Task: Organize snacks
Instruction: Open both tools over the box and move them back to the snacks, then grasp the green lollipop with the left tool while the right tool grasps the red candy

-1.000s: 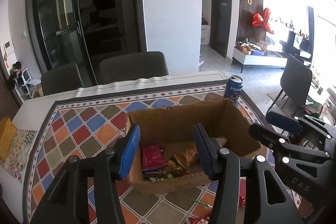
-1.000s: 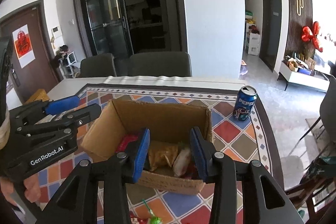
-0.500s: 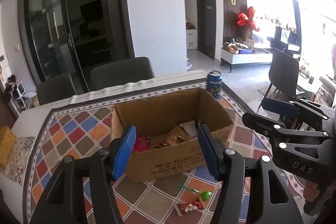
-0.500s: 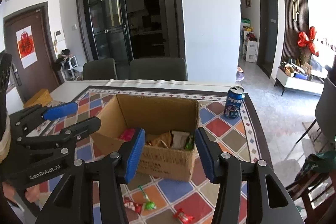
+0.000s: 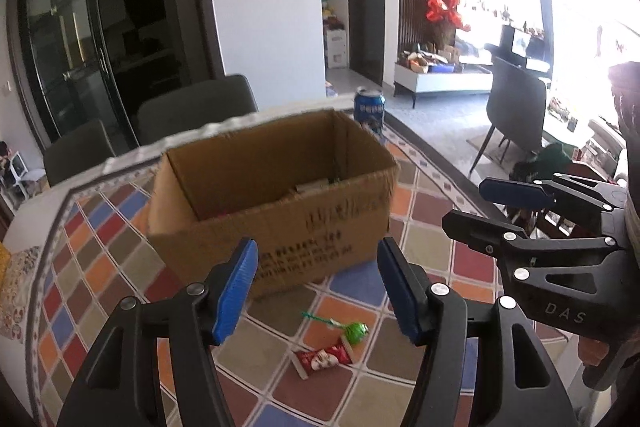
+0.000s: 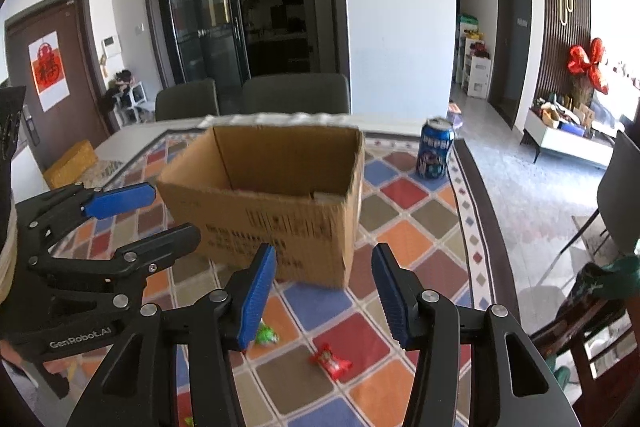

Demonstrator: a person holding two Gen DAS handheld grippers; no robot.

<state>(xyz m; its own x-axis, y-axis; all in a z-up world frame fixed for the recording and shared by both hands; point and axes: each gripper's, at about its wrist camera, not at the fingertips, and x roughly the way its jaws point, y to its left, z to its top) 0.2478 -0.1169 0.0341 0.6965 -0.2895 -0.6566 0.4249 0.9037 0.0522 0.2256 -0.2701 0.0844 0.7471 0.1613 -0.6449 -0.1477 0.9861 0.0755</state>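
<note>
left gripper (image 5: 316,285): jaws partly open, nothing between the blue pads; jaws have just been opening. It hangs above the tablecloth on the near side of the box. In the right wrist view it shows at 9 o'clock (image 6: 156,211), also empty.
right gripper (image 6: 324,291): jaws partly open, nothing held; jaws have just been opening. In the left wrist view it sits at 3 o'clock (image 5: 472,203), a hand under it only partly visible.
cardboard box (image 5: 280,195): open top, upright on the tablecloth, at 12 o'clock from both grippers and clear of the pads. Contents mostly hidden by the near wall; only a pale scrap shows over the rim.
green lollipop (image 5: 354,331): loose on the cloth, near side of the box, at 6 o'clock from it in the left wrist view, stick pointing to 10 o'clock. In the right wrist view it is half hidden behind the left-hand pad (image 6: 267,335).
red snack packet (image 5: 324,359): flat on the cloth, touching or just beside the lollipop, at its 7 o'clock.
red candy (image 6: 331,361): loose on the cloth, at 6 o'clock below the right gripper's gap. Cannot tell if it is the same piece as the packet.
Pepsi can (image 6: 436,153): upright, at 2 o'clock from the box, apart from it.
tablecloth (image 5: 100,267): coloured diamond tiles, covers the table.
chairs (image 6: 296,95): two, grey, at the far edge, 12 o'clock.
</note>
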